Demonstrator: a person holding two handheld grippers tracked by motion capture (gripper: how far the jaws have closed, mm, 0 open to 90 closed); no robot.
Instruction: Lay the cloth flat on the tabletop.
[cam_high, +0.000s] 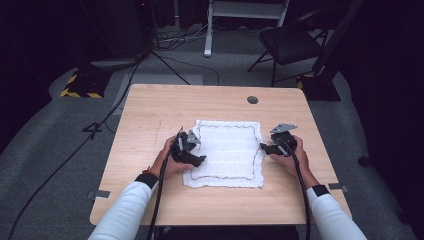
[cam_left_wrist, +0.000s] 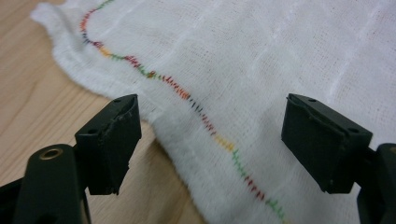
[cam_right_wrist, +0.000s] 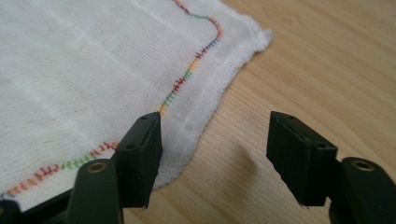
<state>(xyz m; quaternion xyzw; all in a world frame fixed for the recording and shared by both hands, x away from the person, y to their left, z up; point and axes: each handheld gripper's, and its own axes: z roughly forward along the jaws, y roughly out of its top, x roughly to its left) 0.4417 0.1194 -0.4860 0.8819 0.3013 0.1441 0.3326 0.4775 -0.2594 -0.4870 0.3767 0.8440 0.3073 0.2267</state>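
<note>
One white cloth (cam_high: 227, 152), lying flat near the middle of the table (cam_high: 150, 110), a little toward your side. Both tools are apart and gripping nothing: your left gripper (cam_high: 192, 156) sits at the cloth's left edge, your right gripper (cam_high: 266, 148) at its right edge.

Material: loose-woven gauze, thin, with faint raised ribs running across it. A wavy line of multicoloured stitching (cam_left_wrist: 205, 122) runs just inside the hem. The edges are soft and slightly wavy, not crisp.

Handling, as a judgement: very light, limp, no stiffness at all. It will sag and fold wherever you lift it. It is not fragile, but the open weave could snag or stretch under a hard pull. It looks grippy rather than slick against the wood.

Where to take hold: the hem itself. In the left gripper view the edge (cam_left_wrist: 177, 149) lies between the jaws; in the right gripper view the edge (cam_right_wrist: 205, 121) does too. Pinch beyond the stitch line, or the thin rim may slip free.
</note>
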